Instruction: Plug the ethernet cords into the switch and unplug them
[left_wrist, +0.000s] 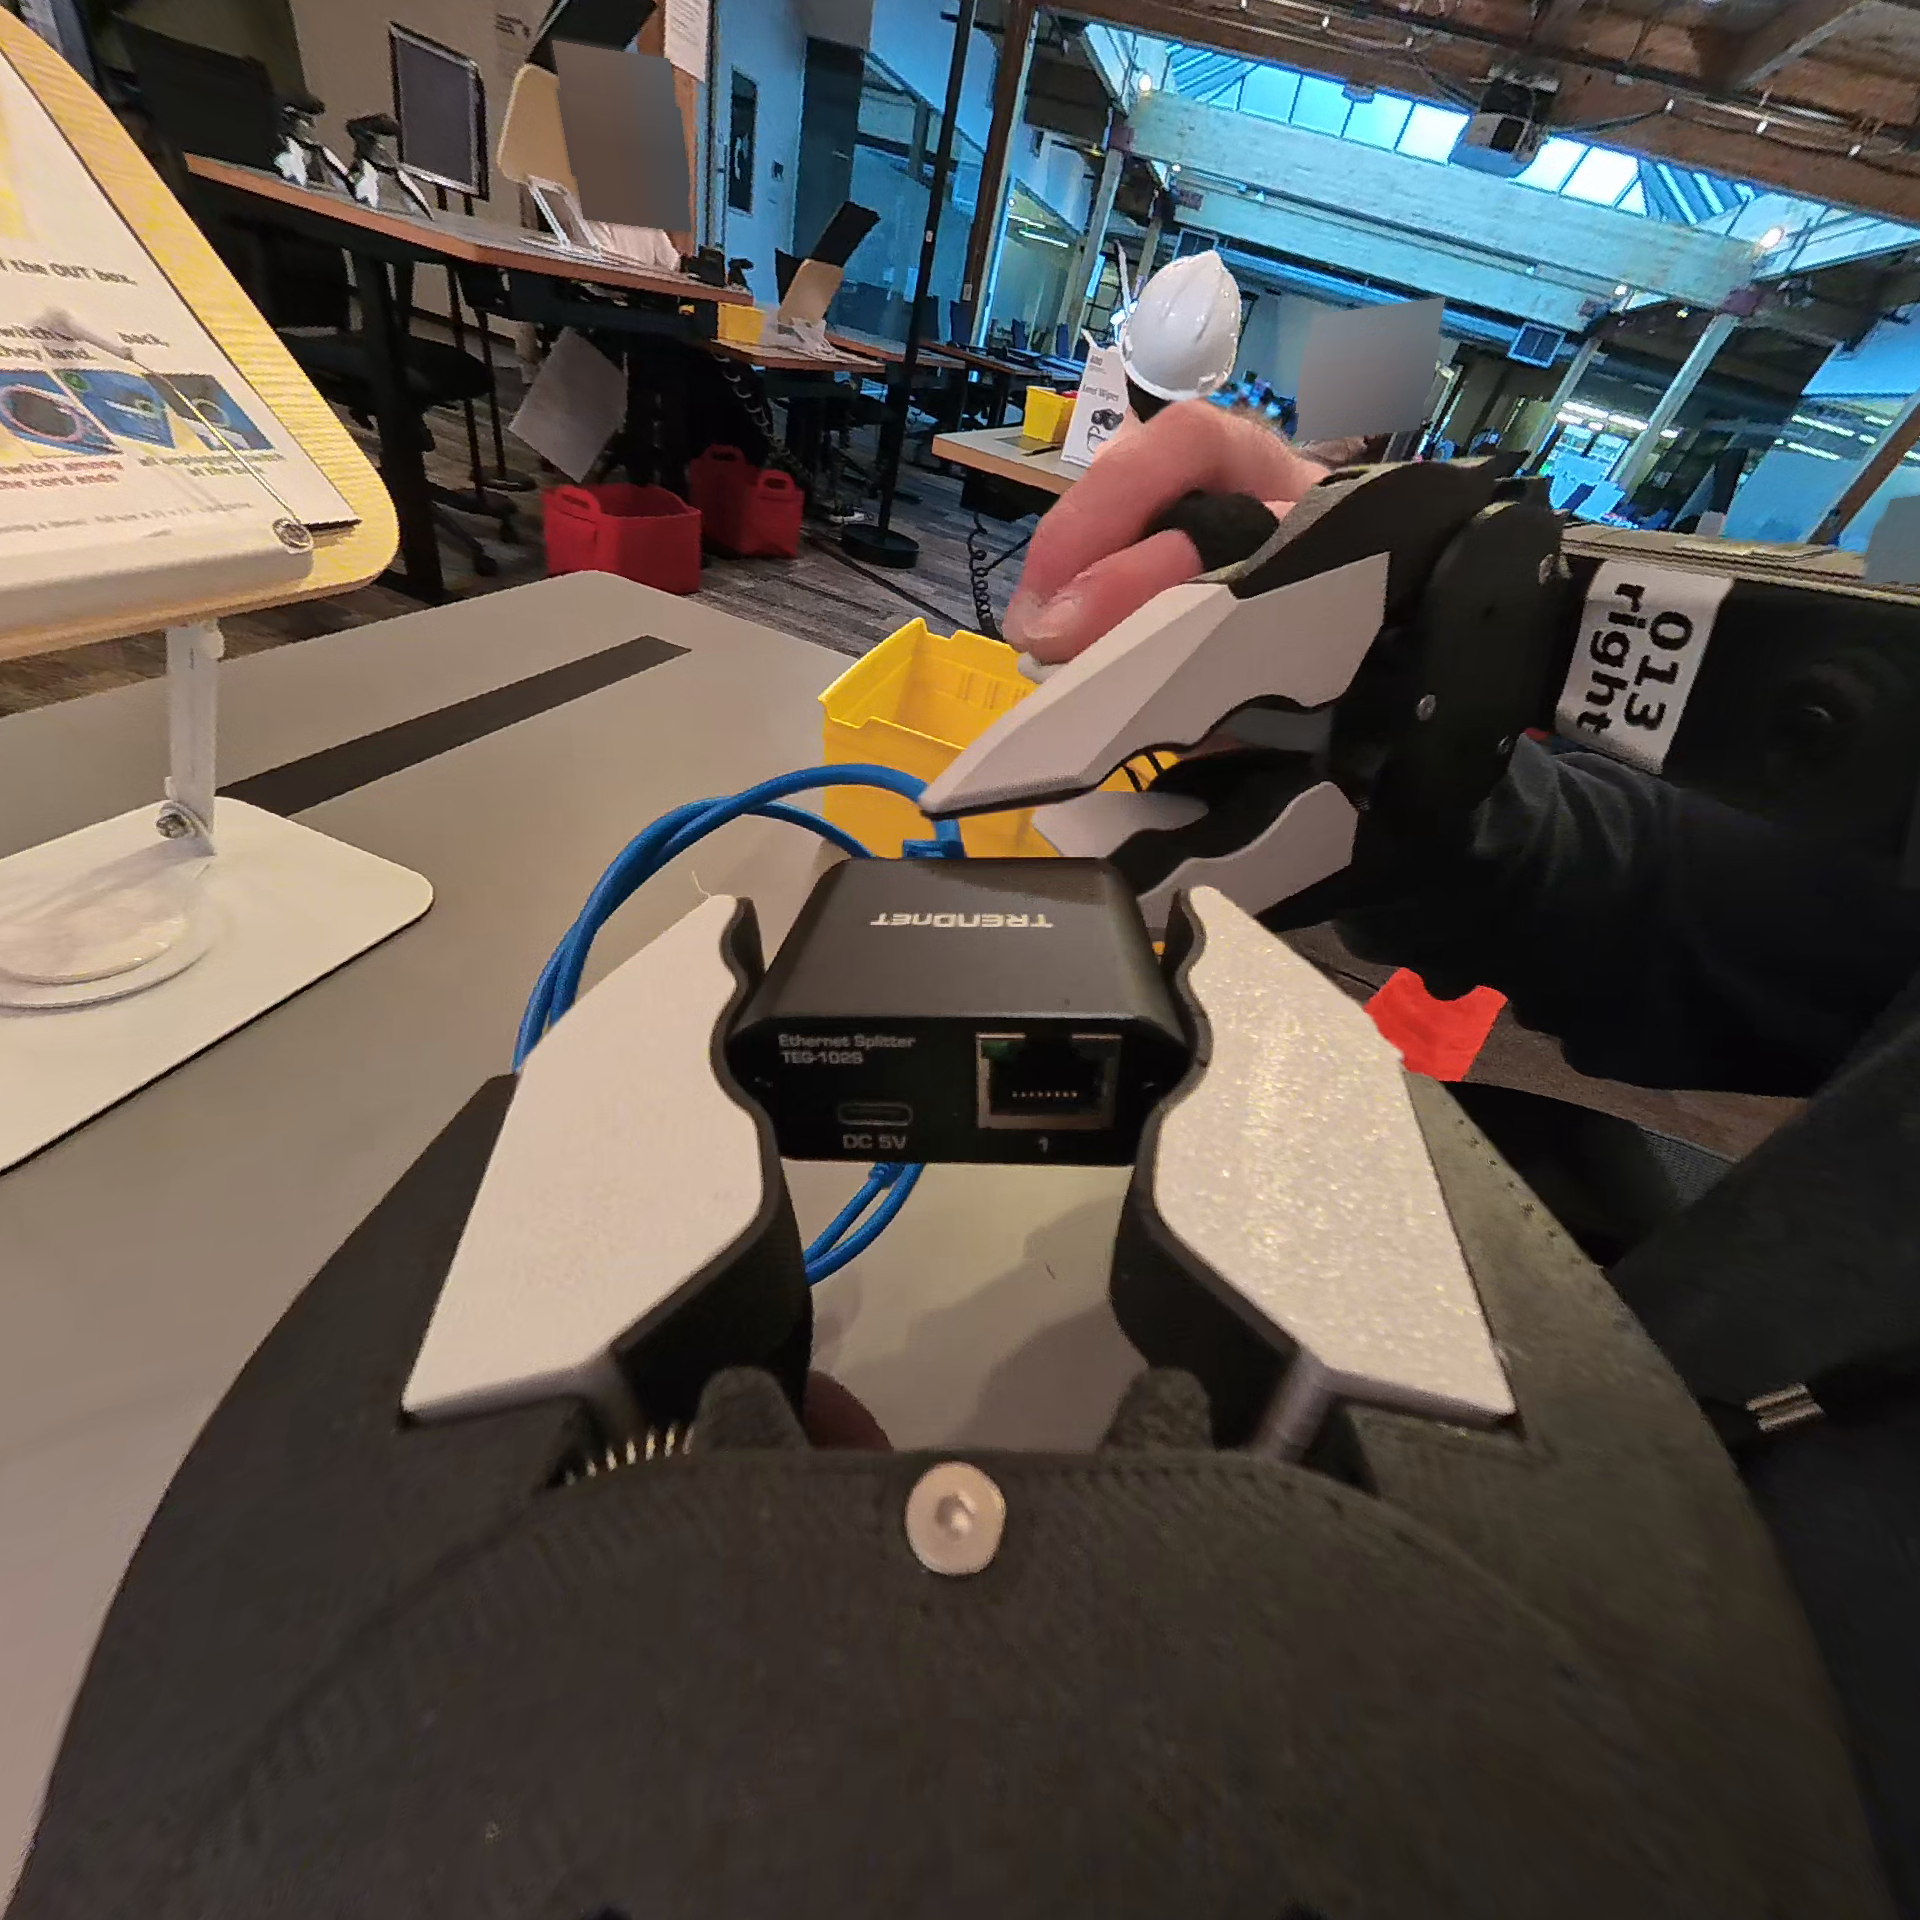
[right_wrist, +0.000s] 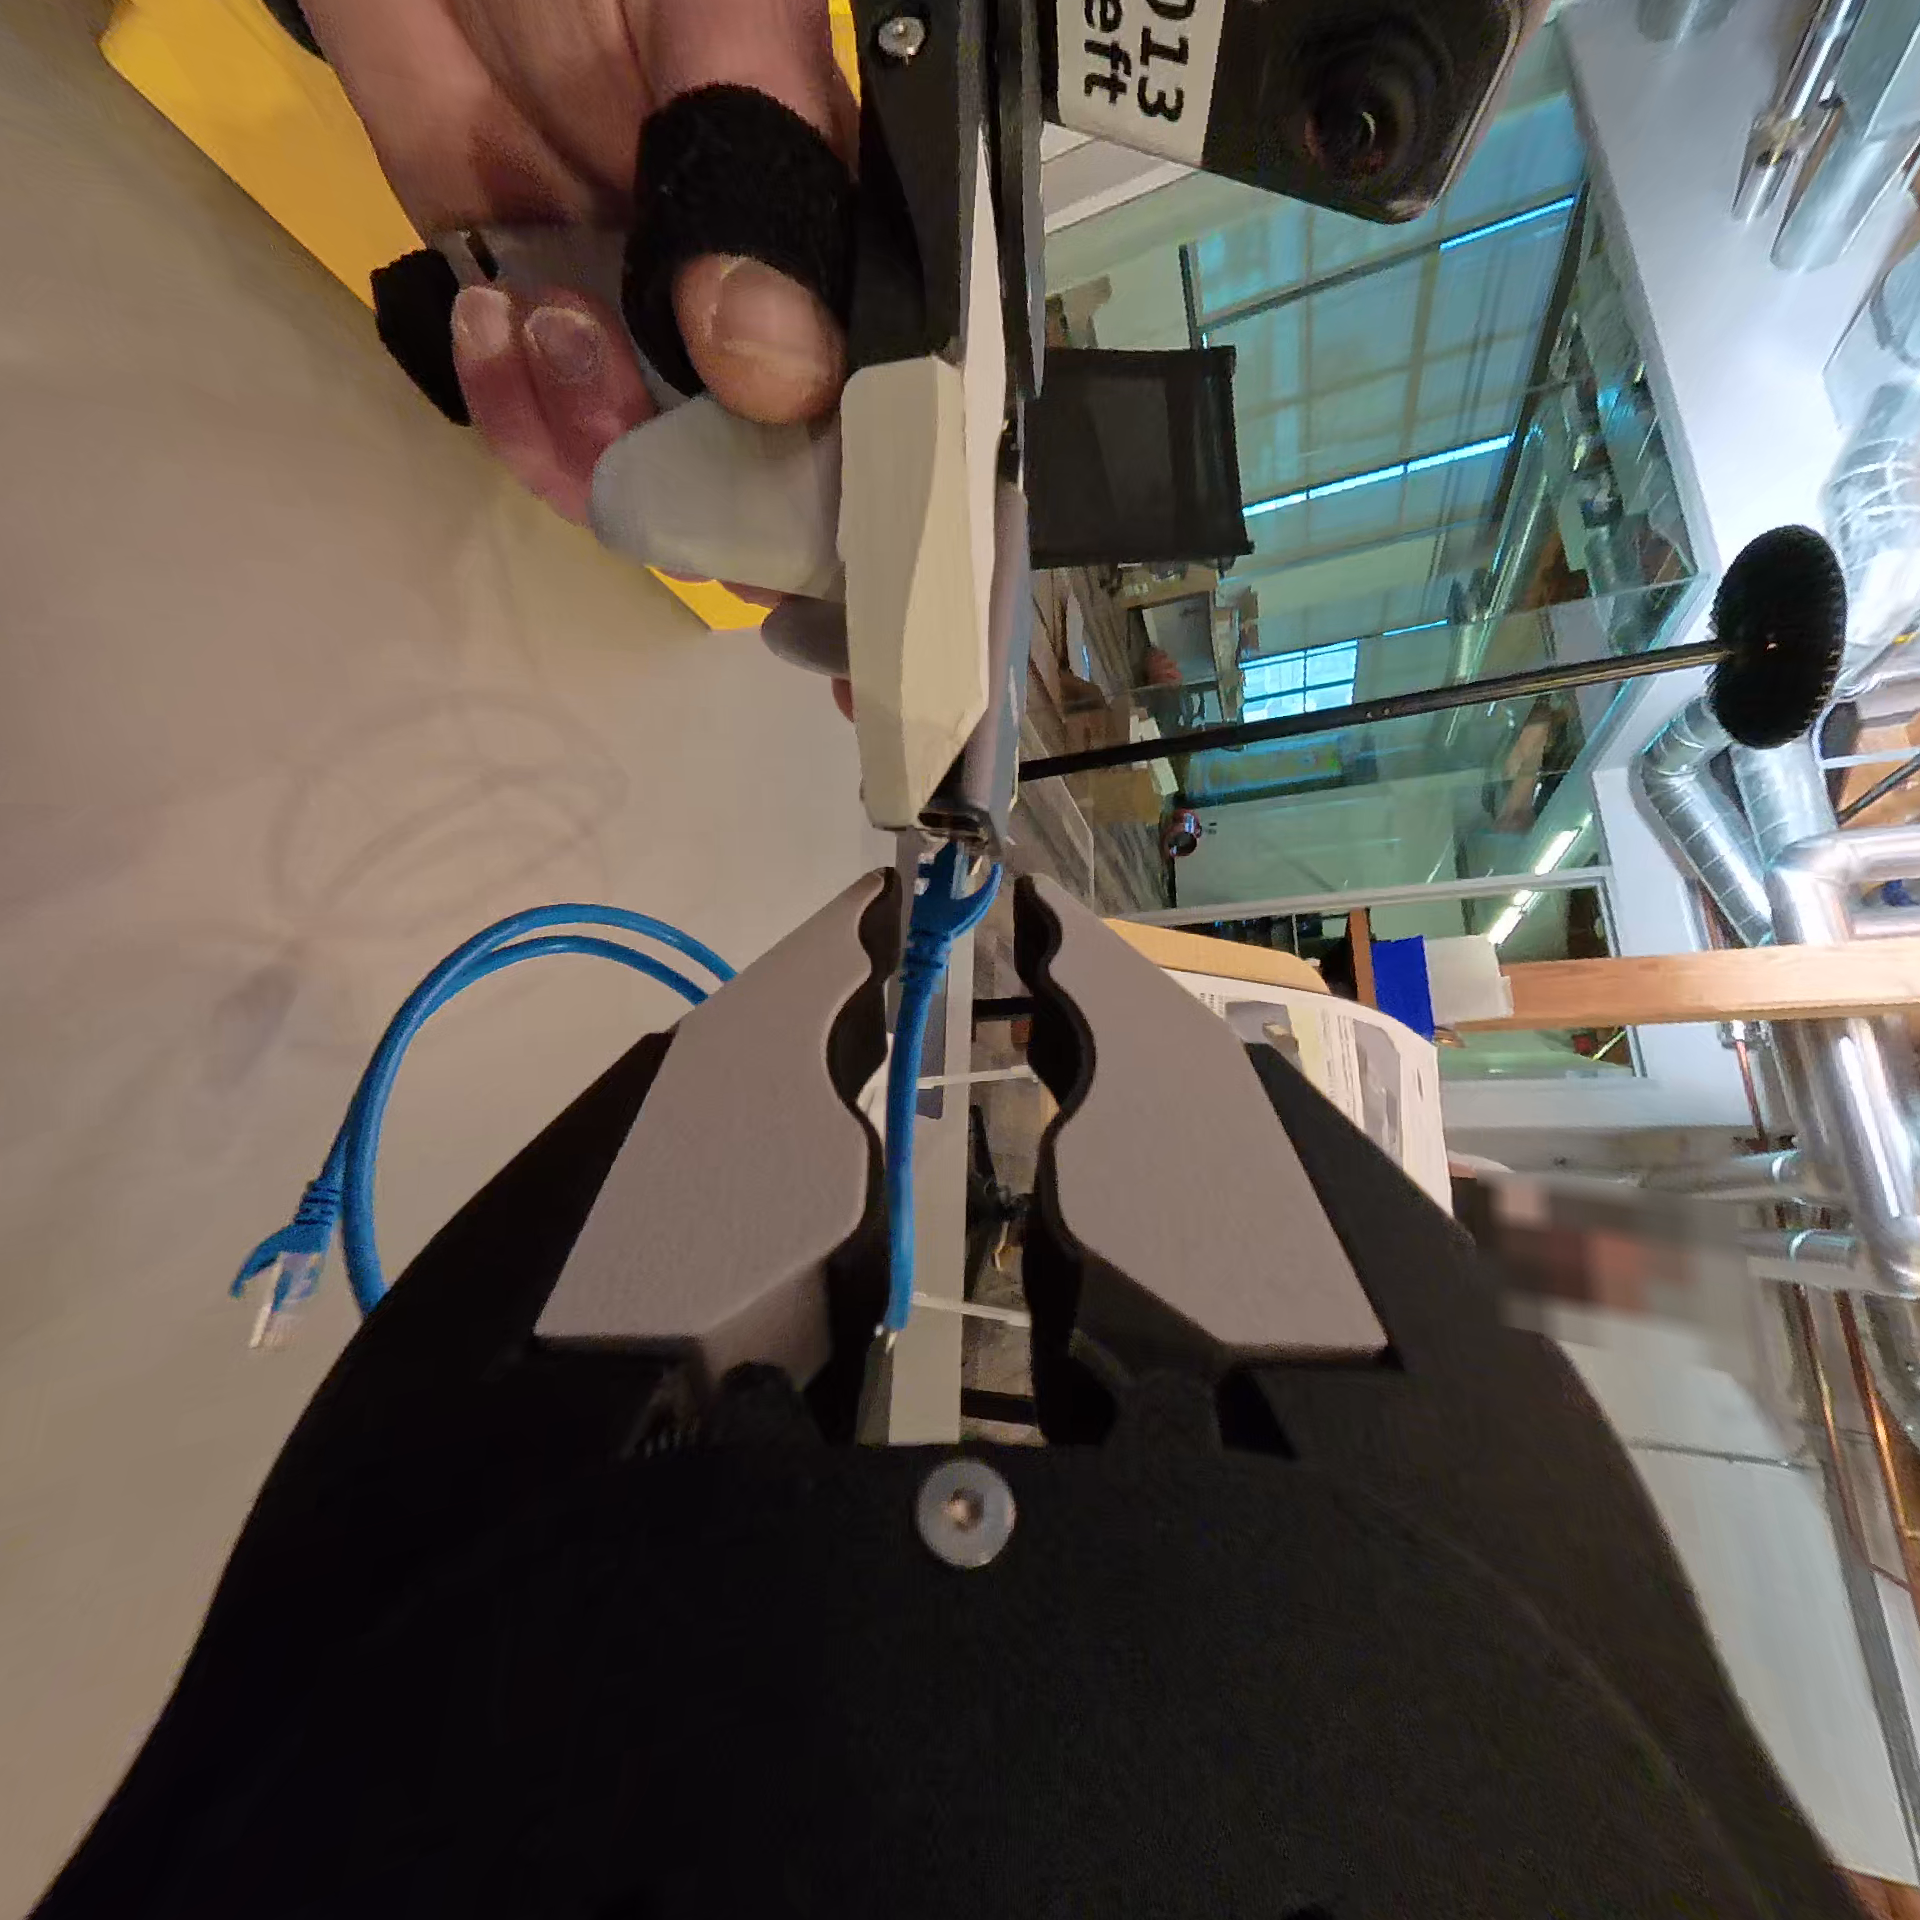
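Note:
My left gripper (left_wrist: 961, 930) is shut on a small black switch (left_wrist: 956, 997) and holds it above the grey table (left_wrist: 312, 1195). An empty port faces the left wrist camera. A blue ethernet cord (left_wrist: 623, 894) is plugged into the switch's far side and loops over the table. In the right wrist view the switch (right_wrist: 956, 823) shows edge-on. My right gripper (right_wrist: 948, 894) is open, with the cord's plugged end (right_wrist: 925, 935) between its fingers. It also shows in the left wrist view (left_wrist: 987, 821), just behind the switch. The cord's other plug (right_wrist: 275, 1278) lies free on the table.
A yellow bin (left_wrist: 904, 717) stands behind the switch. An instruction sign (left_wrist: 156, 416) on a white stand (left_wrist: 260, 935) is at the left. A black strip (left_wrist: 457, 717) crosses the table. A red tape mark (left_wrist: 1434, 1023) is at the right.

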